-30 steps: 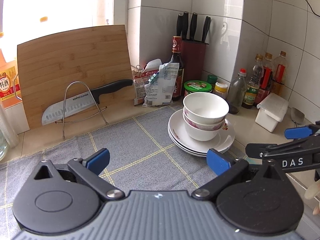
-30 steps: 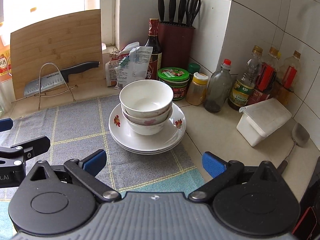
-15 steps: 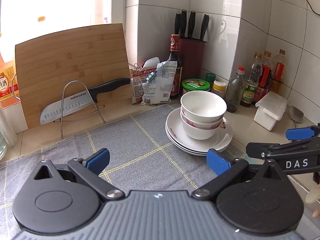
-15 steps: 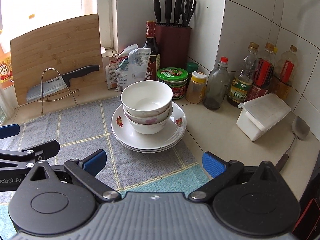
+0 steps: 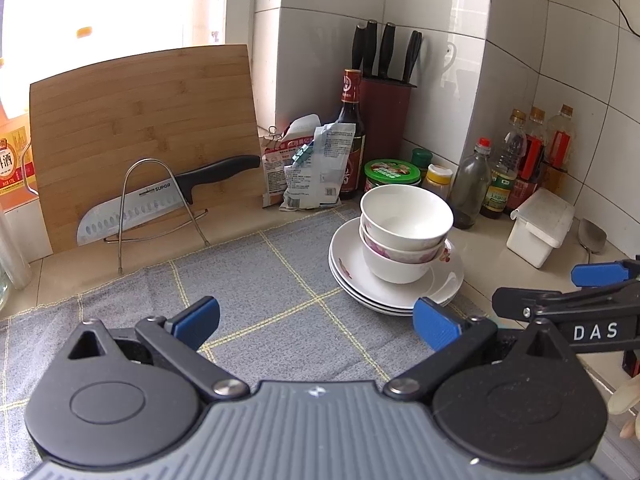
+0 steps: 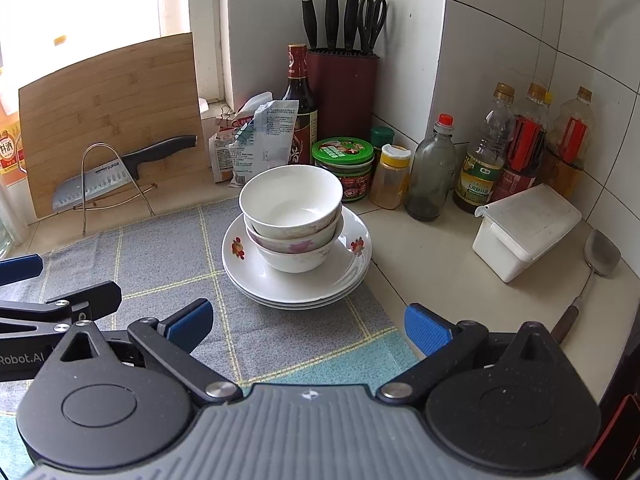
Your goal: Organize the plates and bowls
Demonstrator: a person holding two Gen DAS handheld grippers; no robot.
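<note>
Stacked white bowls (image 5: 406, 226) (image 6: 292, 210) sit nested on a stack of white flower-print plates (image 5: 348, 268) (image 6: 248, 272) at the right edge of a grey checked mat (image 5: 260, 280) (image 6: 160, 264). My left gripper (image 5: 316, 318) is open and empty over the mat, short of the stack and to its left. My right gripper (image 6: 306, 322) is open and empty, just in front of the stack. Each gripper shows at the edge of the other's view.
A cutting board (image 5: 140, 132) and a knife on a wire rack (image 5: 160, 200) stand at the back left. Snack bags (image 5: 308, 164), a sauce bottle, knife block (image 6: 342, 88), jars, oil bottles (image 6: 520, 148), a white box (image 6: 524, 228) and a spatula (image 6: 592, 272) crowd the corner and right.
Both grippers have drawn back slightly from the stack, and the left wrist view has swung a little rightward. Both stay open; the dishes have not moved.
</note>
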